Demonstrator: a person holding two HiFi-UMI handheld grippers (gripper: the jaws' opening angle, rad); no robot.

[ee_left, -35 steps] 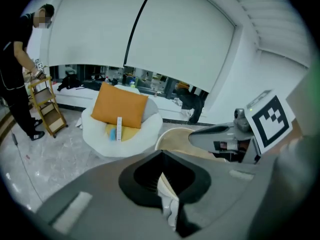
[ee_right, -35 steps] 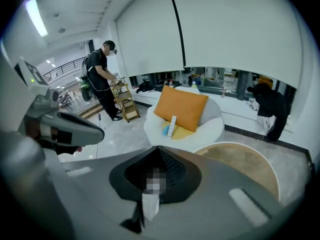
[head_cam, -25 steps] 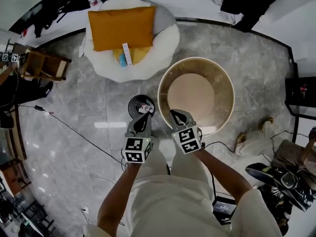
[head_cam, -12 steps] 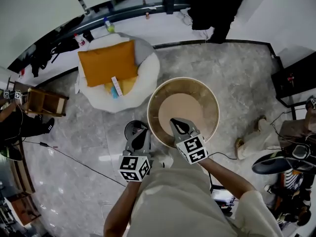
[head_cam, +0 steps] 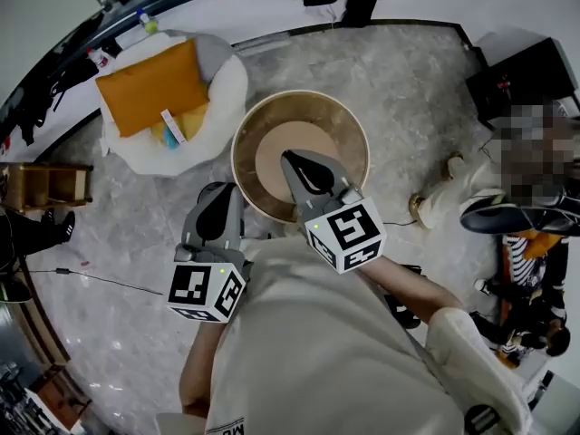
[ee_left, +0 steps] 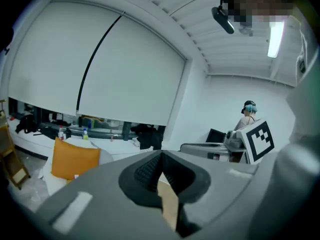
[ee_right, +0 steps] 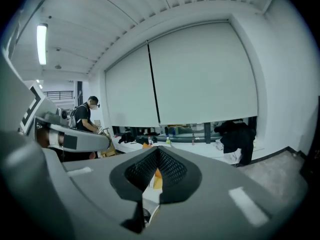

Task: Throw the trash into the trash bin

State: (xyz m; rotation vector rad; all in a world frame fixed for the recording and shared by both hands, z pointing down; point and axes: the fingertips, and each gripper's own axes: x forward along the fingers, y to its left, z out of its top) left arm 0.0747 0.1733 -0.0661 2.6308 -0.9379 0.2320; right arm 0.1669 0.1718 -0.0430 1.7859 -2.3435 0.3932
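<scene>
Both grippers sit closer under the head camera than a second ago and look larger in frame. The view has also swung, so the round wooden table (head_cam: 313, 107) is now top centre, with the white beanbag (head_cam: 227, 98) and orange cushion (head_cam: 149, 87) at upper left. The left gripper (head_cam: 217, 205), lower left of centre, has its jaws pressed together with nothing in them, and the right gripper (head_cam: 292, 159), over the table at centre, is likewise pinched together and empty. The trash bin is covered by the left gripper in the head view, on the grey floor (head_cam: 408, 89) just left of the table's rim, and the trash shows in no view.
</scene>
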